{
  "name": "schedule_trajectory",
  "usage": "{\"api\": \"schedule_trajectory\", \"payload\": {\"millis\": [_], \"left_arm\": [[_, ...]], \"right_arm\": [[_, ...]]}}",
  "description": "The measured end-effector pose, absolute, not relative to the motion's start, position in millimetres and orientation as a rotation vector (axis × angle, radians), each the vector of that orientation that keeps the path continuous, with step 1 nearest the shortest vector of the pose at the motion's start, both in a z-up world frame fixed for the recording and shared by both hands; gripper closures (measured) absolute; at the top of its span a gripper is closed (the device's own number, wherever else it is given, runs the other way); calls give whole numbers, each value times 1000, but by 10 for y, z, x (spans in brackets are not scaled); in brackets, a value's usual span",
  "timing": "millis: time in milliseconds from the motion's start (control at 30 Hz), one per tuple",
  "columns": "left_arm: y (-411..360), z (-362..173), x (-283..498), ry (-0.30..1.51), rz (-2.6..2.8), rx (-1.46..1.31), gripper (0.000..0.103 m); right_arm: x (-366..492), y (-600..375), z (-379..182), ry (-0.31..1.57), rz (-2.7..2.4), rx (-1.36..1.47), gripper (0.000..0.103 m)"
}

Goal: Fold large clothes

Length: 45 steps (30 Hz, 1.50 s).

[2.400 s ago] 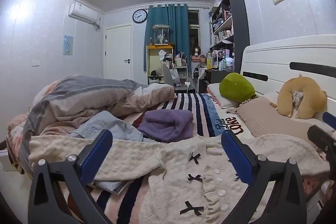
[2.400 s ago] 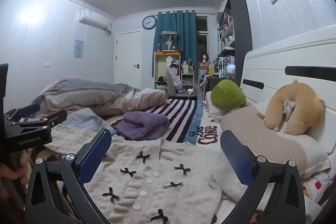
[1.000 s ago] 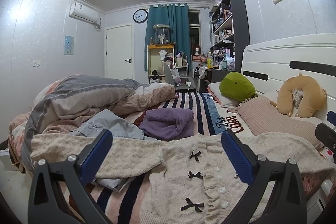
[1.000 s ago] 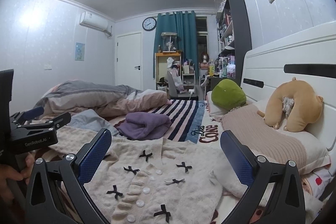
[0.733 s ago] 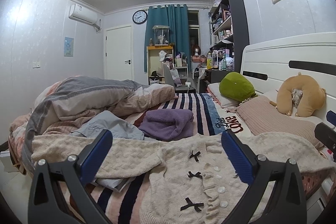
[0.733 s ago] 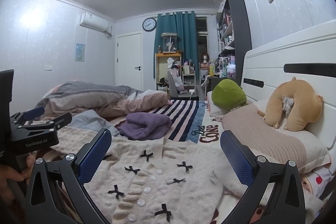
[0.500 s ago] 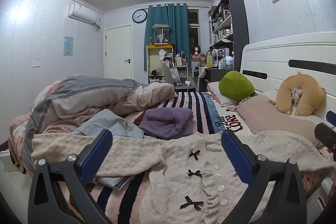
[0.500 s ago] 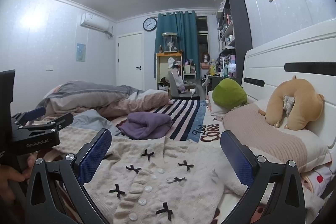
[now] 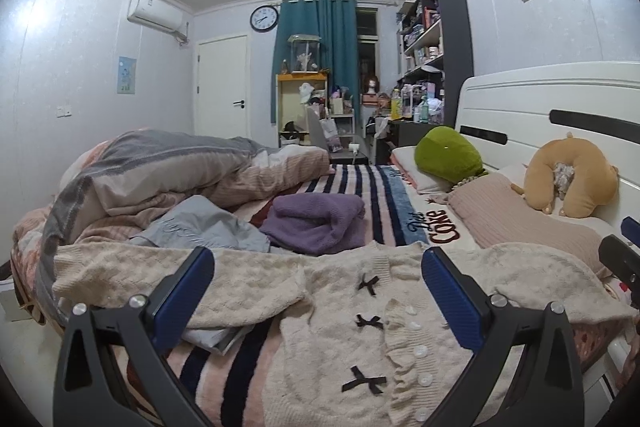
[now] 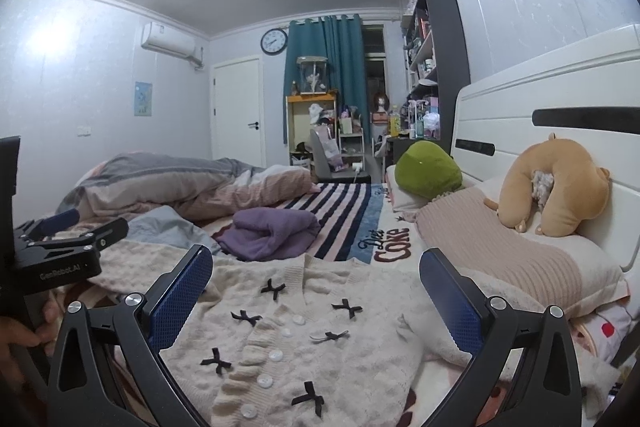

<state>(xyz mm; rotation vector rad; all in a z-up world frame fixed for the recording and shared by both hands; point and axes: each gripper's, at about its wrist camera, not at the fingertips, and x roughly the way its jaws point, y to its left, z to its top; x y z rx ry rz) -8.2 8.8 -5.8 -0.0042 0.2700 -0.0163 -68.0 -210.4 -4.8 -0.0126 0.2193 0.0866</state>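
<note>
**Cardigan laid flat on bed, both claws apart above it**

A cream knit cardigan [image 9: 344, 311] with black bows and white buttons is spread flat across the near part of the striped bed cover [image 9: 376, 203], front side up. One sleeve is stretched left over a grey garment [image 9: 200, 227], the other right toward a pink pillow [image 9: 520, 219]. The left gripper [image 9: 318, 291] is held above the cardigan, jaws wide apart, nothing gripped. The right gripper [image 10: 316, 291] is likewise held apart and empty over the buttoned front. A folded purple sweater [image 10: 268, 231] lies just beyond the collar. A rumpled duvet [image 9: 160, 171] is piled far left; a green plush [image 10: 428, 167] and tan neck pillow [image 10: 556, 183] sit by the headboard [image 10: 540, 99].
</note>
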Motion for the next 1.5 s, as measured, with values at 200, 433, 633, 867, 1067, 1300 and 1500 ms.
{"api": "schedule_trajectory", "payload": {"millis": [200, 433, 633, 867, 1067, 1300, 1500], "left_arm": [[289, -95, 31, 288, 0, -22, 1], [791, -260, 227, 333, 82, -40, 1], [1569, -540, 501, 400, 218, -113, 1], [2722, -1000, 786, 439, 315, -221, 3], [3473, -1516, 1012, 537, 234, -400, 34], [3713, -1779, 1117, 510, 111, -523, 54], [3746, -1891, 1122, 482, 12, -600, 86]], "right_arm": [[-583, -2063, -35, 230, 76, 0, 0], [-327, -1931, -178, 258, 64, 11, 0], [-28, -1871, -312, 302, 121, 34, 0], [300, -1802, -457, 389, 135, 32, 0], [417, -1784, -529, 408, 141, 30, 0], [504, -1748, -569, 432, 151, 29, 0], [537, -1731, -574, 431, 160, 34, 0]]}}
